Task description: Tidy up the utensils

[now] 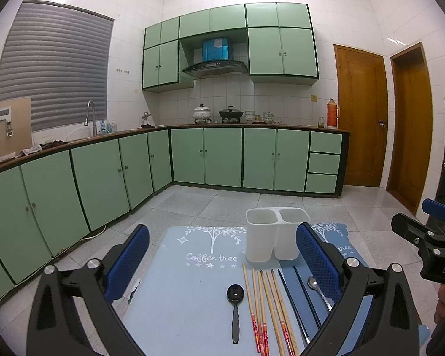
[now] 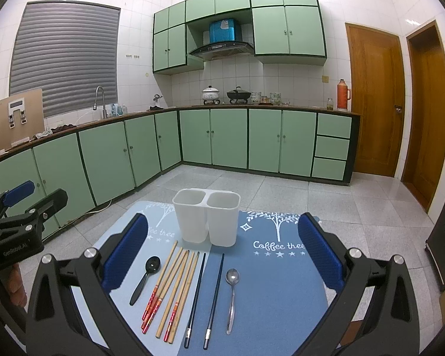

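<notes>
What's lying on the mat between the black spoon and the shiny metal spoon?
Between the black spoon and the metal spoon lie the bamboo chopsticks and two black chopsticks, side by side; the right wrist view shows it best.

A home kitchen. Green cabinets point(image 2: 216, 136) run in an L along white-tiled walls, under a dark worktop point(image 2: 252, 107). A range hood point(image 2: 222, 49) hangs above a stove carrying a white pot point(image 2: 211, 92) and a black wok point(image 2: 238, 93). A tap point(image 2: 101, 101) stands below the shuttered window point(image 2: 65, 56); two wooden doors point(image 2: 376, 101) close the right side.
</notes>
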The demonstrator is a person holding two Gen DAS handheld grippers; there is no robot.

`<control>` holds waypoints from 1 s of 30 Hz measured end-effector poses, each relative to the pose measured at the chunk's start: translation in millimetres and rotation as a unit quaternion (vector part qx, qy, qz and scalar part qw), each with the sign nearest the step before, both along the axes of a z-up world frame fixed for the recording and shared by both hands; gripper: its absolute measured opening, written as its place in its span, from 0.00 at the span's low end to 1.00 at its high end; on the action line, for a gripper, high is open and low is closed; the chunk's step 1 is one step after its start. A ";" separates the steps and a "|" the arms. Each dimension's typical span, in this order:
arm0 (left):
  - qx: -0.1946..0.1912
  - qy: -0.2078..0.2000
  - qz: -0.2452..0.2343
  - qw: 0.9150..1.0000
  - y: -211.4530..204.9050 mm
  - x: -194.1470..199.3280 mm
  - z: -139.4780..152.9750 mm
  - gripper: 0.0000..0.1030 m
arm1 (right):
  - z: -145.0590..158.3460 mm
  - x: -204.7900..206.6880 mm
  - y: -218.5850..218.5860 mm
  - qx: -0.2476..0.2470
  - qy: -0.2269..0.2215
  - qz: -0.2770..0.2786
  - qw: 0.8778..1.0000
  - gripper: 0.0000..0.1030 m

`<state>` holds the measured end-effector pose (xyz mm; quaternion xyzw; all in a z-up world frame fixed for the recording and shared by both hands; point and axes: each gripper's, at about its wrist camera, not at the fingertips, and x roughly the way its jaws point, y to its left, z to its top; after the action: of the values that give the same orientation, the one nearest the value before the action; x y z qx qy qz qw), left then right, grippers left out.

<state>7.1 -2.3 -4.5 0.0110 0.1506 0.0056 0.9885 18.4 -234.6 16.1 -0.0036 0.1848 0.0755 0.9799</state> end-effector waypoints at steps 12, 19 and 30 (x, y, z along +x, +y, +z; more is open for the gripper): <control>0.000 -0.001 -0.001 1.000 -0.4 -0.7 -0.3 0.94 | -1.3 0.4 0.9 0.000 0.001 0.000 1.000 0.95; 0.000 0.000 0.000 1.000 0.1 -0.6 0.1 0.94 | -1.0 0.4 0.6 0.000 0.001 0.000 1.000 0.95; 0.000 -0.001 0.000 1.000 1.0 0.2 0.7 0.94 | -1.2 0.9 0.5 0.000 0.002 0.000 1.000 0.95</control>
<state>7.4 -1.3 -3.8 0.0106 0.1501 0.0059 0.9886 19.3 -234.1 14.9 -0.0031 0.1864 0.0755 0.9796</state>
